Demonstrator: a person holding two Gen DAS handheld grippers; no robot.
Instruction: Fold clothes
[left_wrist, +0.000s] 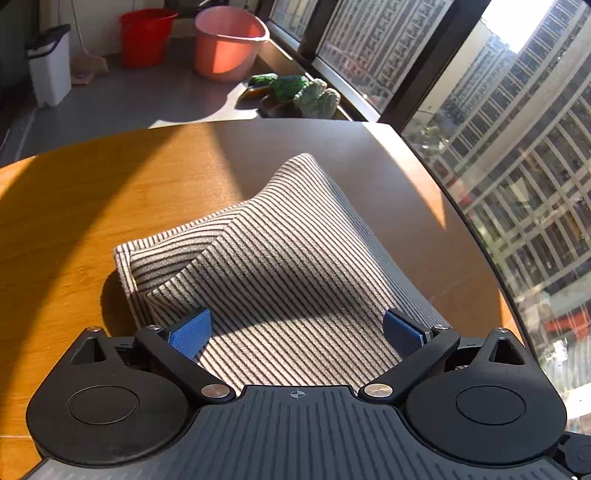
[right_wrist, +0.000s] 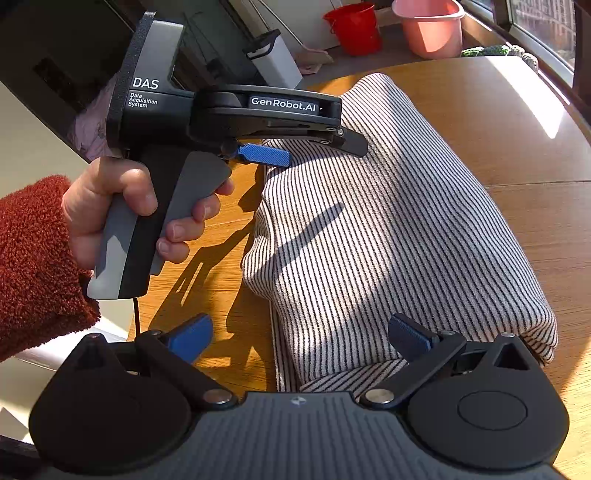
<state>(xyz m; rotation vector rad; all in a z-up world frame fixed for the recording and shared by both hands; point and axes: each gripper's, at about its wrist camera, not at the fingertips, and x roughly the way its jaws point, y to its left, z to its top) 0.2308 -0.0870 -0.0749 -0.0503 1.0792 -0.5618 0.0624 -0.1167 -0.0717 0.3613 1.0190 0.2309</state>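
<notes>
Sunlit room by a high window, with a wooden surface (left_wrist: 92, 206) in front.

Strong sun falls in bands across the wood, leaving a broad shadow over its far side. Beyond it lies a grey floor (left_wrist: 140, 99) with a red bucket (left_wrist: 146, 37), a pink basin (left_wrist: 227, 42) and a white bin (left_wrist: 50, 70). Dark-framed windows (left_wrist: 424, 66) show tall apartment blocks outside; green plants (left_wrist: 295, 90) sit along the sill.

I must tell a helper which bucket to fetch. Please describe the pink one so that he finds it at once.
Look past the round wooden table to the floor by the windows. Two buckets stand there side by side. The pink bucket is the paler, wider one, nearer the glass than the red bucket.
</notes>
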